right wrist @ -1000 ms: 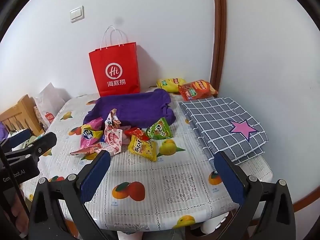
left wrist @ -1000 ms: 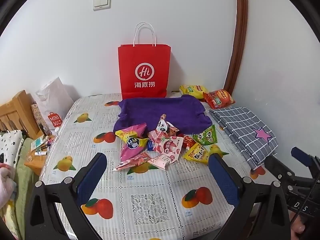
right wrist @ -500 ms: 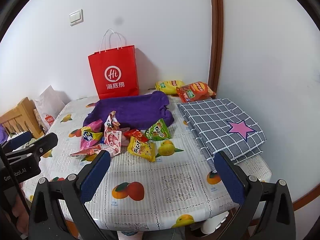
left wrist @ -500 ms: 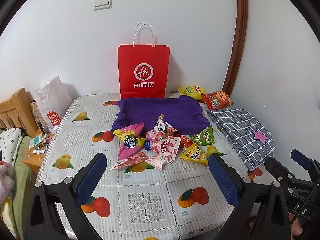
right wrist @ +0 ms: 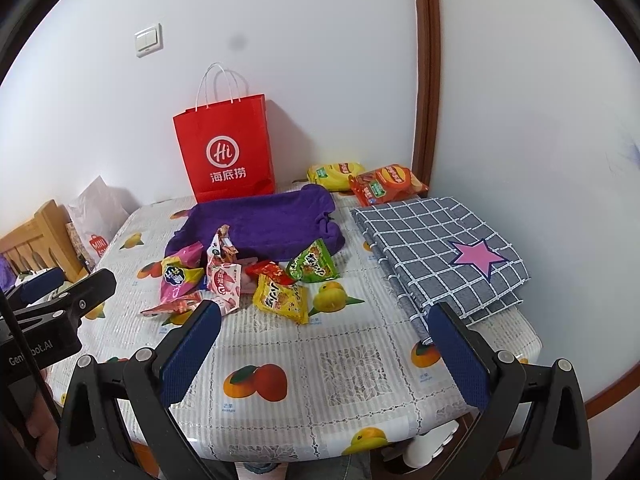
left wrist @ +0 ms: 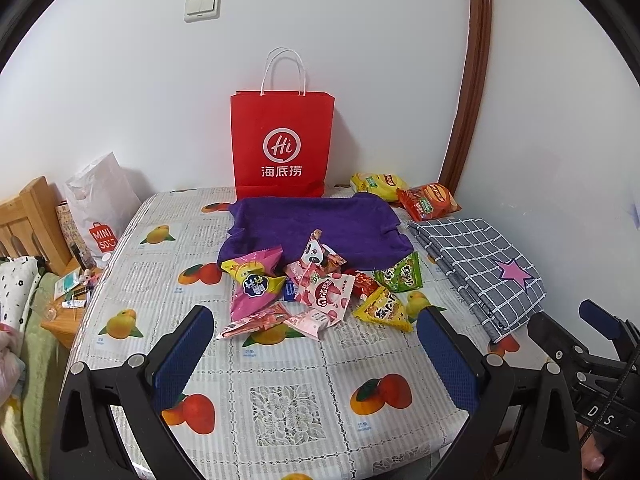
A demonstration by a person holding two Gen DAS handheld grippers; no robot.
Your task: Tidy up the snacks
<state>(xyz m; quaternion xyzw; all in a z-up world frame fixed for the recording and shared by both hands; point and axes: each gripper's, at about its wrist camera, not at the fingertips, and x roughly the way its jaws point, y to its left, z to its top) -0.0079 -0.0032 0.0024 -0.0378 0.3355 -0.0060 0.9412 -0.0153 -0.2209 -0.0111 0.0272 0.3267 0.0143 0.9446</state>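
Meanwhile, through the left wrist view, we have drawn back and risen a little over the last second: the snack pile (left wrist: pixel 316 292) sits smaller and farther up the frame than it did, with more bare worktop (left wrist: pixel 280 396) showing in front of it. The left hand-held gripper (left wrist: pixel 316 356) hangs with its jaws spread wide and nothing between them. The pile lies at 12 o'clock from us, its far edge overlapping the near edge of the purple towel (left wrist: pixel 316 220), with the red paper bag (left wrist: pixel 282 144) upright against the wall beyond. We judge this as a survey before the first pick; nothing looks sorted yet. The right hand-held gripper (left wrist: pixel 576 332) pokes in at 4 o'clock.

From the right wrist view the same retreat shows: the near worktop edge (right wrist: pixel 304 444) now comes fully into frame. The right hand-held gripper (right wrist: pixel 324 348) is likewise wide open and empty. The snacks sit at 11 o'clock, the yellow packet (right wrist: pixel 282 298) nearest us. Two chip bags (right wrist: pixel 360 180) rest apart in the far corner at 12 o'clock. The folded checked cloth (right wrist: pixel 436 248) fills 2 o'clock, reaching almost to the right-hand worktop edge, so room is tight there. Open space lies straight ahead, between us and the pile; the left hand-held gripper crowds 9 o'clock.
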